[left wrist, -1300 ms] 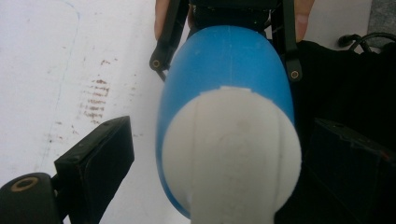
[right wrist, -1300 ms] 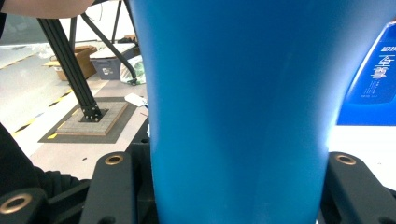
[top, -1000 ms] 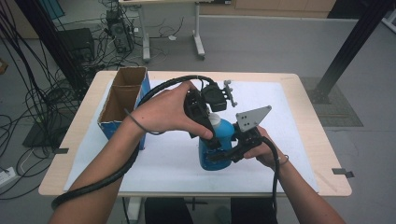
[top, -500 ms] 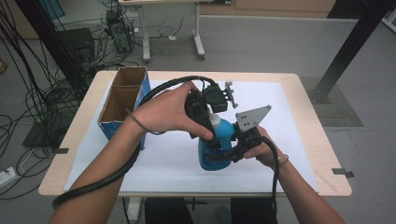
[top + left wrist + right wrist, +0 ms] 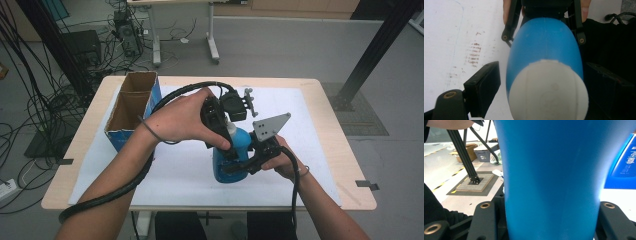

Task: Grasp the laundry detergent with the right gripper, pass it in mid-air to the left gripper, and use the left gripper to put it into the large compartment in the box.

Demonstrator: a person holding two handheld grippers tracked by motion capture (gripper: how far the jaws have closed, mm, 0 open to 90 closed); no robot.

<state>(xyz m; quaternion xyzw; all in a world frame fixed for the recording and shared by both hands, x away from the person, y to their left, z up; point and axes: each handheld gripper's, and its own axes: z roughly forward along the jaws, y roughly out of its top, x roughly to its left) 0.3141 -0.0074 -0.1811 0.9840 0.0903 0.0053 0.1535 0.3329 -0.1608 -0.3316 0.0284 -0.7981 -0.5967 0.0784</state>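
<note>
Blue bottle [image 5: 234,160] stands upright mid-surface [image 5: 320,150], right tool [image 5: 245,162] clamped on its body from the side, left tool [image 5: 222,135] straight above along the bottle's axis, jaws apart straddling the white cap [image 5: 549,91].

A bottle [image 5: 235,160] stands mid-table [image 5: 320,100] on a sheet [image 5: 300,165], an open box [image 5: 131,107] at the left edge

open cardboard box [image 5: 131,107] at counter's left edge | white sheet [image 5: 310,130] covers counter [image 5: 345,165] | cables [image 5: 35,90] on floor left
</note>
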